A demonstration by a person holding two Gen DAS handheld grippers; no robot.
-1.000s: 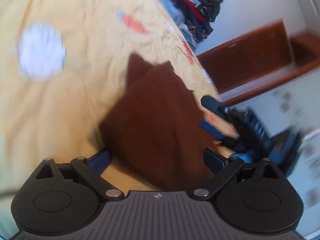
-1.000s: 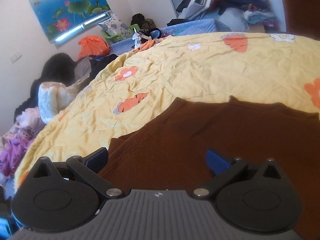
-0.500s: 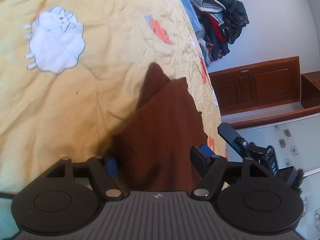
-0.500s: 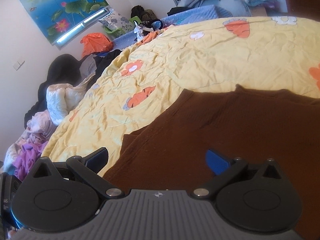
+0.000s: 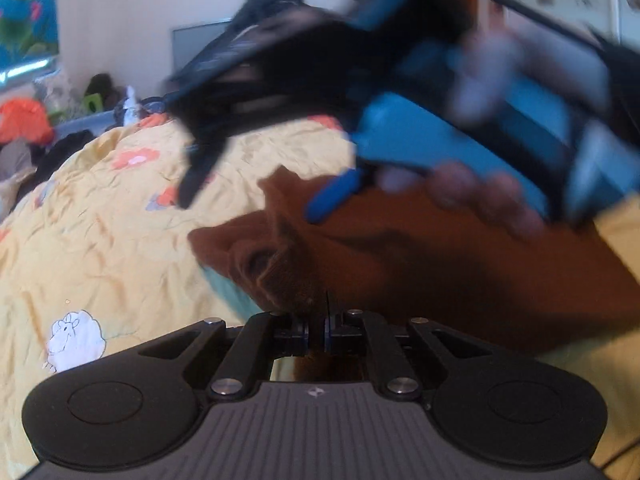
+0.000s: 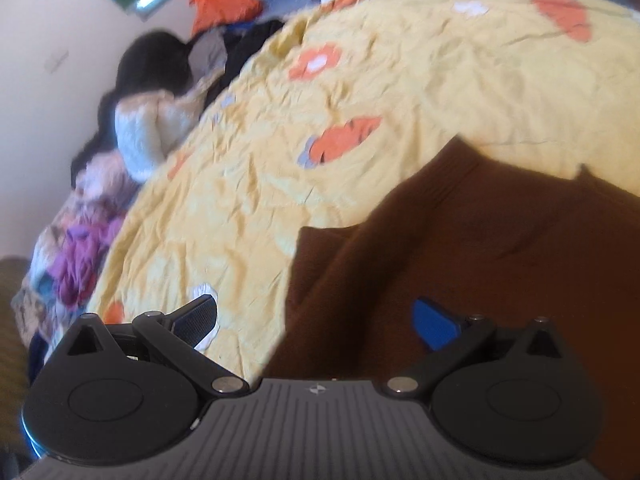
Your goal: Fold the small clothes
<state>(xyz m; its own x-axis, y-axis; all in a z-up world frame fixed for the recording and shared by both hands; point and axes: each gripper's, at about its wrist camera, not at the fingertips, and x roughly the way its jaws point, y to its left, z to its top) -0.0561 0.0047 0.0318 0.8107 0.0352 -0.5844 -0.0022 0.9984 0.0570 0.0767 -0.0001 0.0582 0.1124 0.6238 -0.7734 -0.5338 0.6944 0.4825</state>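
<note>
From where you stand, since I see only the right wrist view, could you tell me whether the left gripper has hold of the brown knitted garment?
Observer: Yes, the left gripper is shut on a bunched edge of the brown knitted garment.
Operator: Is that edge lifted off the yellow printed bedspread?
Observer: It is raised, a fold standing above the yellow printed bedspread.
Operator: Where does my right gripper appear to you?
Observer: The right gripper, blurred, hangs open above the garment's far side.
</note>
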